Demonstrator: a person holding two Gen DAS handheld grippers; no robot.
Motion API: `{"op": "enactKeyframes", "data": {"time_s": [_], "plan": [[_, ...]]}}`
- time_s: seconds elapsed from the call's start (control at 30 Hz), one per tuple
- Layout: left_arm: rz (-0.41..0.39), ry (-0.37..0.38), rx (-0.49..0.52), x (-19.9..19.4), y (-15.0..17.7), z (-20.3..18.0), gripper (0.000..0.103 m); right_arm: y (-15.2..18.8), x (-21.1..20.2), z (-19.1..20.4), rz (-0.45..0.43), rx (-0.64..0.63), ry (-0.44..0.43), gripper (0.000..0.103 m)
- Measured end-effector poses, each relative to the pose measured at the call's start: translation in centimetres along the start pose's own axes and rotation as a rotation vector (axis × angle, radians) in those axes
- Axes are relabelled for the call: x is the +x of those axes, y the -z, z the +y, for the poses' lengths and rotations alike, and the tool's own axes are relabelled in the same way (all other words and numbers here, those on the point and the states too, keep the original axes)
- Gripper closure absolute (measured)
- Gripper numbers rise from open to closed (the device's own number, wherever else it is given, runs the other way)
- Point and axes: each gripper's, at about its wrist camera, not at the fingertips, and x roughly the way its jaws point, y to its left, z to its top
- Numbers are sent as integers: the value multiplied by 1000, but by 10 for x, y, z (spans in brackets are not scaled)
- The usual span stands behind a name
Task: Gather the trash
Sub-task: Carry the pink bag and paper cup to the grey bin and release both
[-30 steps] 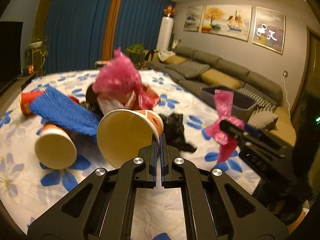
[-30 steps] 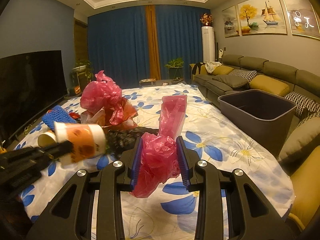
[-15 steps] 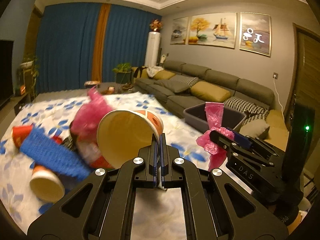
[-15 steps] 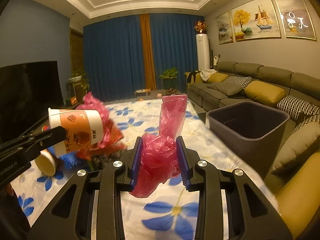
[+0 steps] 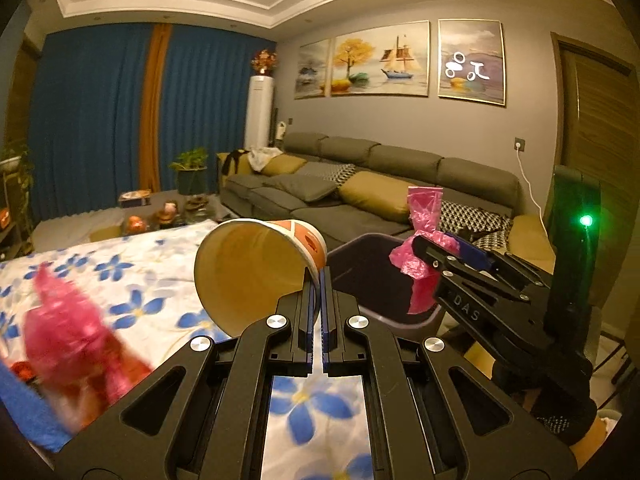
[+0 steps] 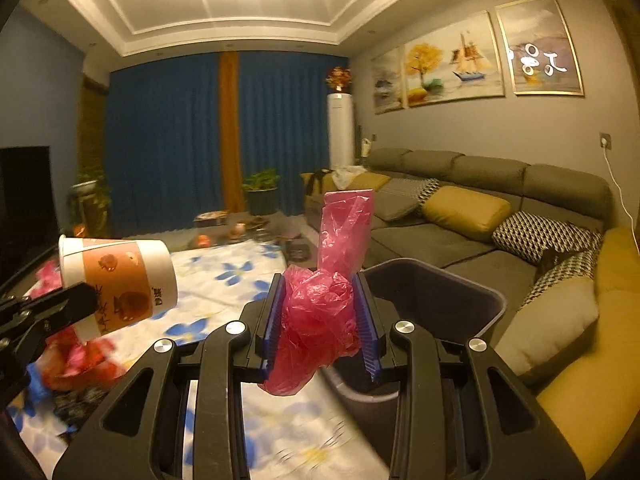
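My left gripper (image 5: 317,280) is shut on the rim of an orange-and-white paper cup (image 5: 256,268), held on its side in the air above the table; the cup also shows in the right wrist view (image 6: 120,280). My right gripper (image 6: 320,312) is shut on a crumpled pink plastic bag (image 6: 324,304) and holds it over the near rim of the dark grey bin (image 6: 440,300). In the left wrist view the pink plastic bag (image 5: 420,248) hangs over the bin (image 5: 360,276).
A floral tablecloth (image 5: 132,276) covers the table, with more trash at the left: a pink bag (image 5: 68,332), something blue (image 5: 24,412). A grey sofa (image 6: 500,220) with cushions runs along the right wall behind the bin.
Both grippers have risen off the table and swung right toward the bin, carrying the cup and the pink bag. The trash pile has dropped to the lower left.
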Motion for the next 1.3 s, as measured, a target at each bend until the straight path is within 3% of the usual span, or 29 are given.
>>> {"op": "enactKeyframes", "data": {"time_s": [0.3,0.87,1.1,1.2,1.3], "plan": [[43,45,-3,73,-10,-19,101,7,41,-20,33,-23,59,68],[98,77,-18,126,-4,-32,101,8,81,-48,96,12,35,66],[109,78,-20,135,-4,-31,101,10,81,-54,87,18,11,43],[123,86,-36,140,-2,-30,101,10,77,-59,71,18,64,40],[143,114,-30,147,0,-35,101,7,68,-73,39,45,205,40]]}}
